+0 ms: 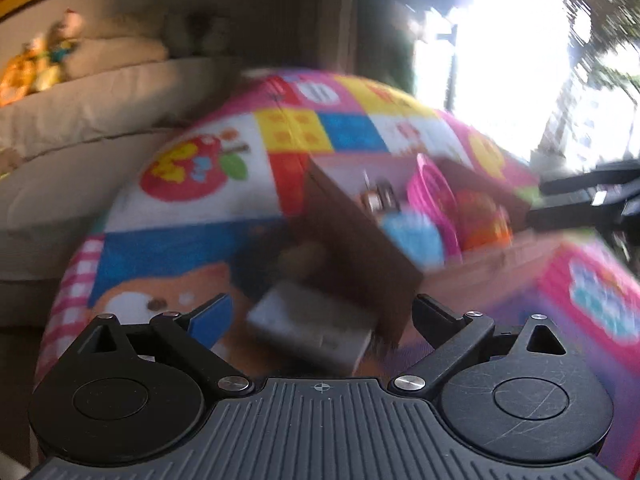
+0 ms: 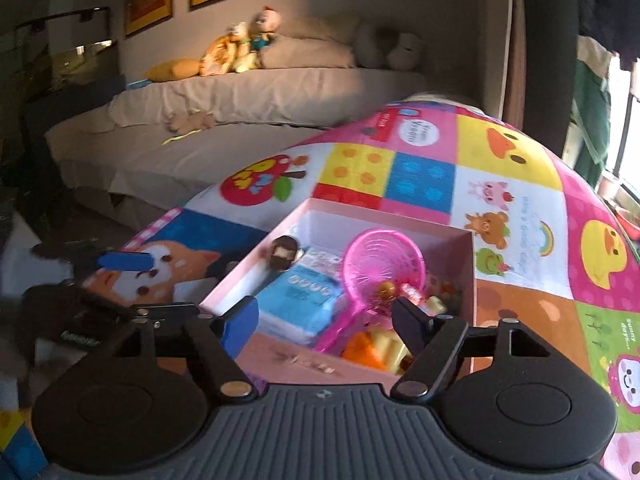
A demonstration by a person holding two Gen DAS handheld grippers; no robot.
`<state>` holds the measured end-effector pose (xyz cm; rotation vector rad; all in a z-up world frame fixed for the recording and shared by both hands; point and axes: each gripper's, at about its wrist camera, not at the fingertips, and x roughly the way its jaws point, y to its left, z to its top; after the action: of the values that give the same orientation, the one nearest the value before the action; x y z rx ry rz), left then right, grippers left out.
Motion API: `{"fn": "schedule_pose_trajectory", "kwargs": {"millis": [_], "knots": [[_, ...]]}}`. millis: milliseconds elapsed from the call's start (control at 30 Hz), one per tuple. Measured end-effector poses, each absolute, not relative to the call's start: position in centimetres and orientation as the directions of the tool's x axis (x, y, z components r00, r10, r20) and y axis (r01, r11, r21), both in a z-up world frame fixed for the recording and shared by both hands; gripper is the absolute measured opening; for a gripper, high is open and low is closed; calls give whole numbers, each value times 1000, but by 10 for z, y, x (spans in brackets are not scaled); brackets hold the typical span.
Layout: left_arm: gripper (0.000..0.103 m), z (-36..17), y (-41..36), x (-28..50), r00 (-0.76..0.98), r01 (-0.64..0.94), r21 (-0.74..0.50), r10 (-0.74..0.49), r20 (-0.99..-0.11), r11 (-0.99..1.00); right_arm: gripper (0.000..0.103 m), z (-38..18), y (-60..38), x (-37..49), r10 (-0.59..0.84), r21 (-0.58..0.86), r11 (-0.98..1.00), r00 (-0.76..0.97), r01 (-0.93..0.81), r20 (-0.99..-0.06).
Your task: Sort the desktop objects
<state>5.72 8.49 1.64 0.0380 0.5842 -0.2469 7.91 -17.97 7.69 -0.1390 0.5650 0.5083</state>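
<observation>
The left gripper (image 1: 316, 316) stands with its jaws spread wide and nothing pressed between its pads; a grey block (image 1: 310, 330), blurred, lies on the patterned mat (image 1: 188, 240) in the gap between them, just outside the left wall of the pink box (image 2: 308, 364). I read the step in hand as picking up this block to add it to the box. To do it well, the gripper should settle so the block sits square between the pads, clear of the box wall, before closing. The right gripper (image 2: 326, 320) is also open and empty, hanging over the box's near edge, above the blue packet (image 2: 298, 300) and the pink net scoop (image 2: 384, 268) already inside. It is best kept away from the left wall, since the left gripper must lift the block over that wall.
</observation>
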Motion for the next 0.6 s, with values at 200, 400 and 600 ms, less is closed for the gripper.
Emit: {"fn": "schedule_pose_trajectory", "kwargs": {"millis": [200, 400, 600], "knots": [[100, -2, 75, 74, 752, 351, 74, -234, -617, 933, 82, 67, -196, 63, 423, 42, 871, 703, -489, -571], [103, -10, 75, 100, 688, 454, 73, -298, -661, 888, 84, 43, -208, 54, 405, 77, 882, 666, -464, -627], [103, -9, 78, 108, 658, 522, 74, -345, -670, 850, 84, 24, -219, 50, 388, 104, 895, 638, -435, -665]]}}
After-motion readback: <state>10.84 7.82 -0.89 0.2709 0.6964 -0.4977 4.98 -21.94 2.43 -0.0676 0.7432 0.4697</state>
